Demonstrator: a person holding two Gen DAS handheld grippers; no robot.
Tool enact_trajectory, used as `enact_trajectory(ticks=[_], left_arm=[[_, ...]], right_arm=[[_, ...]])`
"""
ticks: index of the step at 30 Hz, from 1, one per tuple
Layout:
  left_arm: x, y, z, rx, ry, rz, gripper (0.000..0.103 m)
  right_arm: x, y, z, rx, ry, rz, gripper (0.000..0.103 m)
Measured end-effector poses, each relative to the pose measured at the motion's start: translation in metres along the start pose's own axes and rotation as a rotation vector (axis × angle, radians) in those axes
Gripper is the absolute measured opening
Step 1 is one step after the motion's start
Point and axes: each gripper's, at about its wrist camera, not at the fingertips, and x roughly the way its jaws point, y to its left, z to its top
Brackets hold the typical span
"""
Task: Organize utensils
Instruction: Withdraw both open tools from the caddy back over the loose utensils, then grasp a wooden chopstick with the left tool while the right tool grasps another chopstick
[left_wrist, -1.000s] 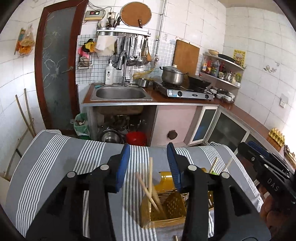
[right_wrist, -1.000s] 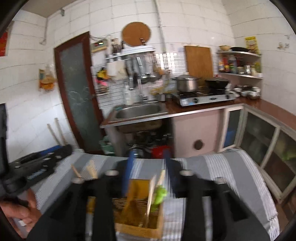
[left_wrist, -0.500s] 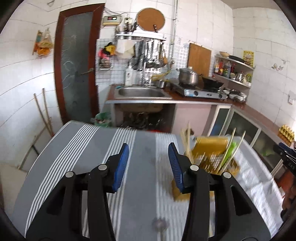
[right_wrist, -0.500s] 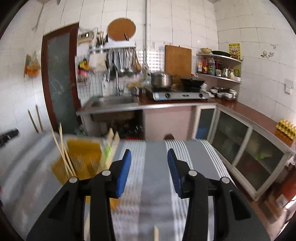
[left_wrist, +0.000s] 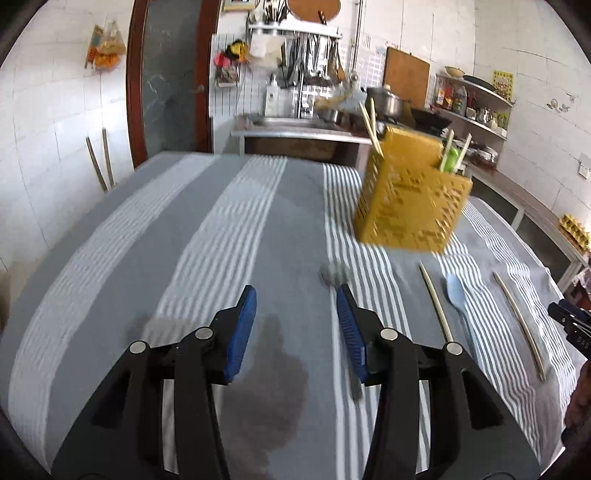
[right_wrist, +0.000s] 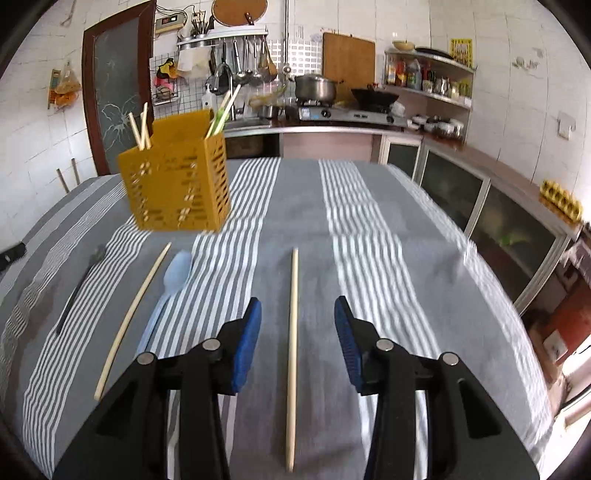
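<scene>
Meanwhile, both tools (left_wrist: 295, 314) (right_wrist: 297, 325) open and empty above striped cloth (right_wrist: 369, 236), yellow caddy (right_wrist: 177, 184), loose chopstick (right_wrist: 293, 332) between right pads.

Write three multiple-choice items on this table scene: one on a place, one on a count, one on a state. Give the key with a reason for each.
1. Where does the yellow utensil holder stand?
A. on the striped cloth
B. in the sink
C. on the stove

2. How many loose wooden chopsticks lie flat on the cloth?
A. none
B. two
C. five

3. How is the right gripper?
A. shut on the blue spoon
B. shut on the holder
C. open, holding nothing

Key: 1 A, its base rests on the cloth. 2 B, one chopstick lies beside the blue spoon, another chopstick lies below the gripper. 3 C, the jaws stand apart and empty.
</scene>
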Motion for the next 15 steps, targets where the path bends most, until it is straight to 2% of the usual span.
enact_trajectory(ticks=[3, 15], left_arm=[[-0.005, -0.009, -0.012, 0.021, 0.017, -0.023, 0.045], [-0.012, -0.045, -0.023, 0.03, 0.061, -0.101, 0.045]], right_arm=[[-0.004, -0.002, -0.009, 0.001, 0.012, 0.009, 0.042], [-0.011, -0.002, -0.013, -0.008, 0.01, 0.017, 0.042]])
